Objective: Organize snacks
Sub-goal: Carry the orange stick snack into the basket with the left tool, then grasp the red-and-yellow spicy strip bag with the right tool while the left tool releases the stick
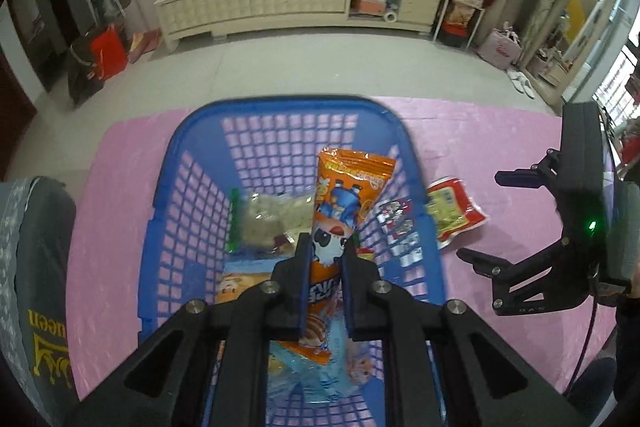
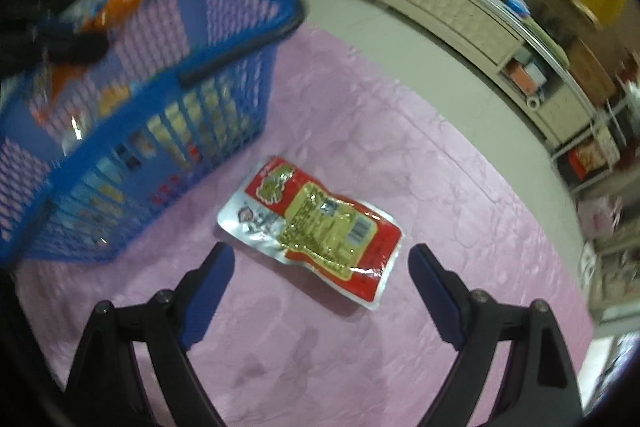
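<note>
Gripping an orange snack packet, the left tool hangs over the blue basket.

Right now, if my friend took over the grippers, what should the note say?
Left gripper: shut on the orange snack packet, held over the blue basket.
Right gripper: open, above the red and yellow packet, not touching.
Done: several snacks lie in the basket.
Left: drop the orange packet in, then pick up the red and yellow packet from the pink cloth.
</note>
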`<state>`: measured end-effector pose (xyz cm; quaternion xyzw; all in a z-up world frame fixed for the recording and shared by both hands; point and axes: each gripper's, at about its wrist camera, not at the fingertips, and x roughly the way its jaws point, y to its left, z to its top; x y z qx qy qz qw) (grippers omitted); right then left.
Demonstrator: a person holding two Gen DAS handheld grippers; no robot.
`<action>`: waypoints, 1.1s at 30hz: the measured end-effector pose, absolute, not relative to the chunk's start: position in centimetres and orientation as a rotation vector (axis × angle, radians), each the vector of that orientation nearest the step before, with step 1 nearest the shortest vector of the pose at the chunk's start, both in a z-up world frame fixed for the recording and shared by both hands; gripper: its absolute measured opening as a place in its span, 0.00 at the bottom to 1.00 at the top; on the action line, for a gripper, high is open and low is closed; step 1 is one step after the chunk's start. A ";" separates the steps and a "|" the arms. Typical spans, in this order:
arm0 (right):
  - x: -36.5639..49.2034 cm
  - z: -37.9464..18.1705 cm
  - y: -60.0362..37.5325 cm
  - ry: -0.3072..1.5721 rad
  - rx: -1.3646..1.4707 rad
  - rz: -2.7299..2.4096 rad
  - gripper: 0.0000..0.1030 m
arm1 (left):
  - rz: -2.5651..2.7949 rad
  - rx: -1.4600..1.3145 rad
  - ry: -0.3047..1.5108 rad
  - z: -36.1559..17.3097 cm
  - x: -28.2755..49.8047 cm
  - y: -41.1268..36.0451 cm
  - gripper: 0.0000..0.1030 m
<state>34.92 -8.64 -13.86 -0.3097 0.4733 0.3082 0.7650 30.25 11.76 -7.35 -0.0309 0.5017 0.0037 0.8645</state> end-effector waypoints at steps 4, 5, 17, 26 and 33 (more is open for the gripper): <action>35.2 -15.4 -7.5 1.027 -0.773 0.673 0.93 | 0.025 -0.104 1.076 -8.4 31.0 12.6 0.12; 35.5 -15.9 -7.2 1.028 -0.800 0.688 0.93 | 0.028 -0.114 1.078 -8.3 31.2 12.6 0.12; 37.9 -19.8 -5.6 1.106 -0.921 0.880 0.94 | 0.030 -0.085 1.100 -9.8 32.8 11.2 0.12; 39.1 -21.3 -5.6 1.131 -0.955 1.040 1.00 | 0.060 -0.067 1.084 -10.0 33.6 10.6 0.12; 41.2 -21.5 -7.9 1.140 -0.866 1.070 0.98 | 0.126 -0.087 1.063 -10.1 33.8 11.9 0.12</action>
